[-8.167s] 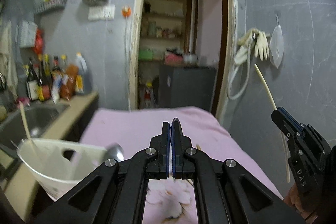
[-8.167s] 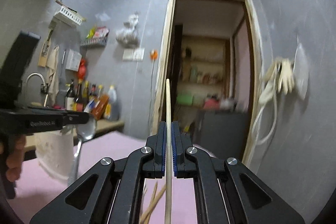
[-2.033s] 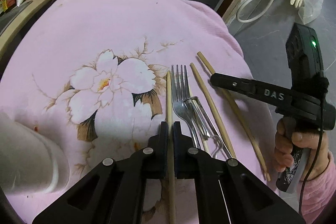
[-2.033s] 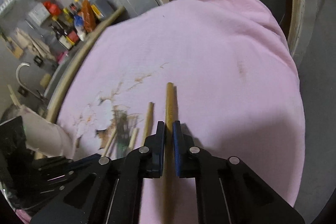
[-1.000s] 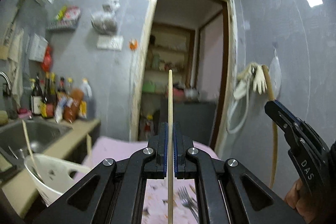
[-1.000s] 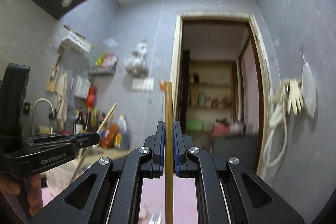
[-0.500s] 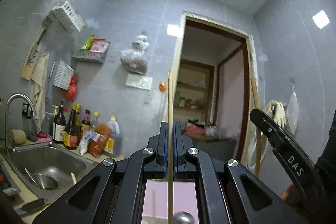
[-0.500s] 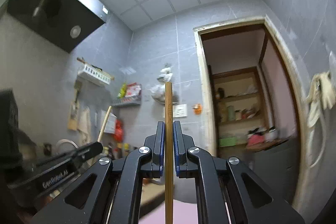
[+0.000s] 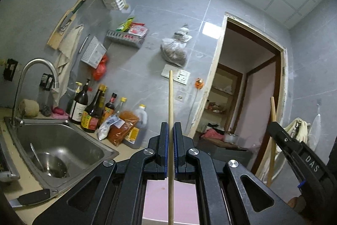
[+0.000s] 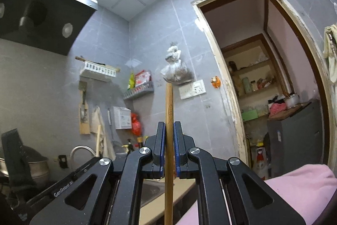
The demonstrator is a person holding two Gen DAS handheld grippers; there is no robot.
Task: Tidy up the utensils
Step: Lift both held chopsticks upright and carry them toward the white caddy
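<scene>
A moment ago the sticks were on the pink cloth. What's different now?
Both grippers have lifted and tipped upward: the left gripper raised its thin chopstick, the right gripper its thicker chopstick, off the pink cloth to face the wall. Both grips stayed shut; nothing was let go.

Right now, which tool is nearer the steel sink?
Left. The left tool is beside the sink, which lies just to its left; the right tool is on the far side, toward the doorway.
</scene>
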